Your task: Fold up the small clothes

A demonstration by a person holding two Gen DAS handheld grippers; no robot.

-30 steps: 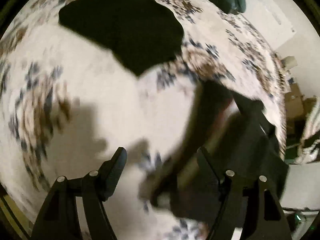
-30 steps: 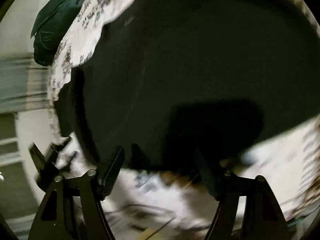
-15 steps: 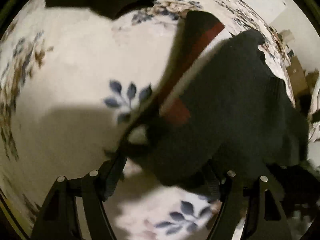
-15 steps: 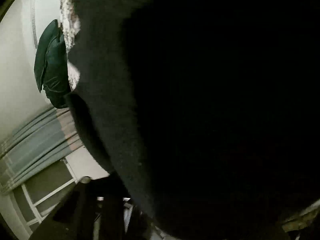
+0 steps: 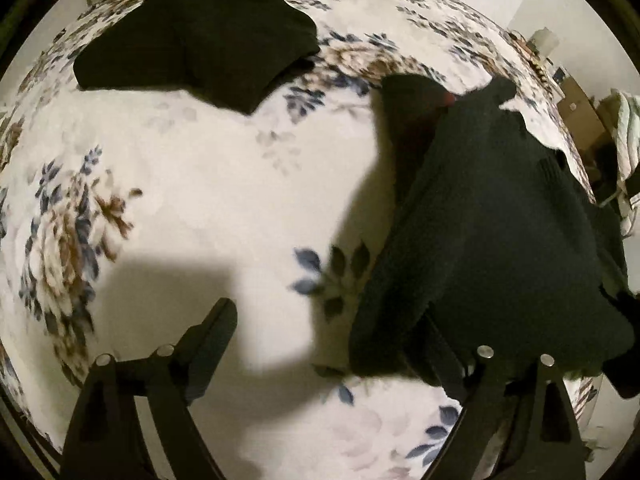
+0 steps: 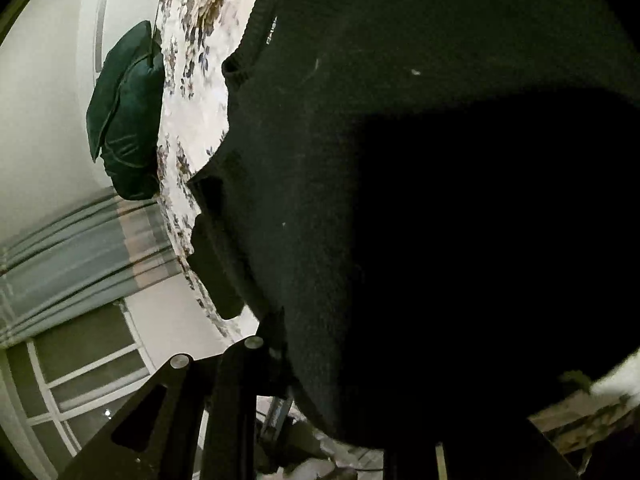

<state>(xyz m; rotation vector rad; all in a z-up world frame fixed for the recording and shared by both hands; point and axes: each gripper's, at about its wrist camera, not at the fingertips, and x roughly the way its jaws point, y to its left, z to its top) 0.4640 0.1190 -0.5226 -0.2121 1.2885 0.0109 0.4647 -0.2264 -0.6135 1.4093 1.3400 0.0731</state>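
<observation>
Left tongs (image 5: 332, 344): fingers spread wide apart, nothing pinched between them; hovering over the bed, casting a big shadow on the cover. The right finger is partly covered by the edge of the dark sweater.
Right tongs (image 6: 360, 380): mostly buried behind dark fabric; only the left finger (image 6: 264, 344) is showing, so cannot tell whether they are clenched or released.
Sweater (image 5: 492, 240): dark knit, lying bunched on the right side of the bed in the left view, draping toward the bed edge; a bit of red is peeking out at its upper edge. In the right view it is filling most of the frame (image 6: 360, 140), ribbed collar with a small label showing near the top.
Folded clothes (image 5: 200, 48): dark pile sitting at the far side of the bed, well apart from the sweater.
Bed (image 5: 200, 184): white cover with blue and brown flower print, carrying both garments.
Cushion (image 6: 128, 112): dark green, sitting at the bed's far edge against the wall.
Curtain (image 6: 80, 240): striped grey-blue, hanging beside a window.
</observation>
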